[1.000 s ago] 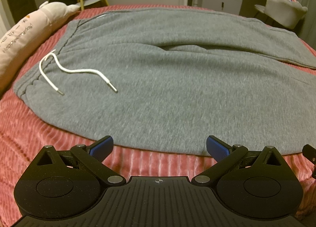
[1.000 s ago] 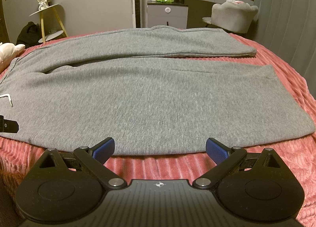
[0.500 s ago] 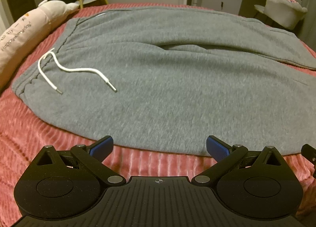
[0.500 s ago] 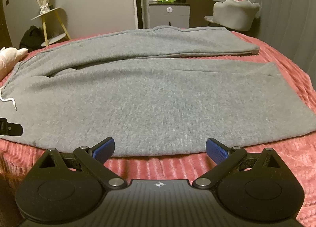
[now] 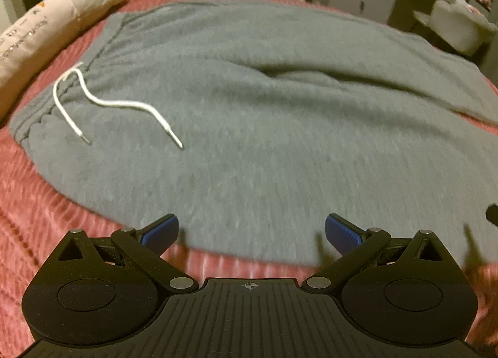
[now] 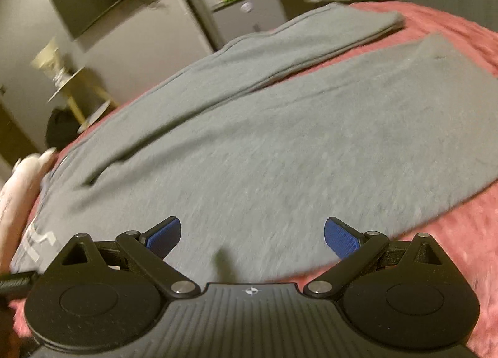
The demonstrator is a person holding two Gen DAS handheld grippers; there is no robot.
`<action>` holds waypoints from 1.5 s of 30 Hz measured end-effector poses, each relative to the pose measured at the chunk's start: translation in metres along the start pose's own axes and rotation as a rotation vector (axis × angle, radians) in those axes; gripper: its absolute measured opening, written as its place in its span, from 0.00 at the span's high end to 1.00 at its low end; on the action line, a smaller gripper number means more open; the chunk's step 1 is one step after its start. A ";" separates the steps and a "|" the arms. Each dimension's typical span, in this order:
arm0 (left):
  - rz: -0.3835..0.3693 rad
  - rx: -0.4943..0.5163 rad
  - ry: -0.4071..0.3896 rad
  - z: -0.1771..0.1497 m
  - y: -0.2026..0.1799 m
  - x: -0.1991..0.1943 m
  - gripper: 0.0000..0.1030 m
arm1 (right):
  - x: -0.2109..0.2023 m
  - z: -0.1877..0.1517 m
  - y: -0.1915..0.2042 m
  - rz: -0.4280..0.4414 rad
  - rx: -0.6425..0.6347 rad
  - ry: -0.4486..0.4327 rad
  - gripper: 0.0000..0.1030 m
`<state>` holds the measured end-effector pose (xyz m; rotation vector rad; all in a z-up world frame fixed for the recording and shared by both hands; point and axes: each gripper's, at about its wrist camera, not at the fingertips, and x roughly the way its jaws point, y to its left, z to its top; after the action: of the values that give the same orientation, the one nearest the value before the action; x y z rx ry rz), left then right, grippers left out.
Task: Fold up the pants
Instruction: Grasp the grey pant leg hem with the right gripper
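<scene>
pink bedspread (image 5: 37,221), plush pillow (image 5: 46,21)

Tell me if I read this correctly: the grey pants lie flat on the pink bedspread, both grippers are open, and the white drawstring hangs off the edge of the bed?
One detail is wrong. In the left wrist view, the white drawstring lies on top of the grey pants near the waistband, not off the bed. The rest holds: pants flat on the pink bedspread, left gripper and right gripper open.

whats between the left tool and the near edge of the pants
Only a bare strip of pink bedspread, as the left wrist view shows. The open left tool hovers just short of the pants, touching nothing.
</scene>
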<state>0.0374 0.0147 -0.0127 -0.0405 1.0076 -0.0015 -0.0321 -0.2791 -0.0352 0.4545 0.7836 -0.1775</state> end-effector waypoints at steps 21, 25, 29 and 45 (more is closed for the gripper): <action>0.184 -0.168 -0.331 0.099 -0.007 0.114 0.00 | 0.067 0.055 -0.012 -0.097 -0.096 0.180 0.04; 0.127 -0.205 -0.413 0.086 0.004 0.125 0.00 | 0.087 0.128 -0.012 -0.100 -0.077 0.022 0.07; 0.127 -0.220 -0.441 0.081 0.003 0.127 0.00 | 0.154 0.218 -0.005 -0.122 -0.031 -0.060 0.48; 0.145 -0.227 -0.503 0.069 -0.003 0.132 0.00 | 0.327 0.335 -0.021 -0.385 0.291 -0.059 0.32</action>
<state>0.1664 0.0114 -0.0877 -0.1668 0.5016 0.2453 0.4041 -0.4471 -0.0692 0.5668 0.7847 -0.6673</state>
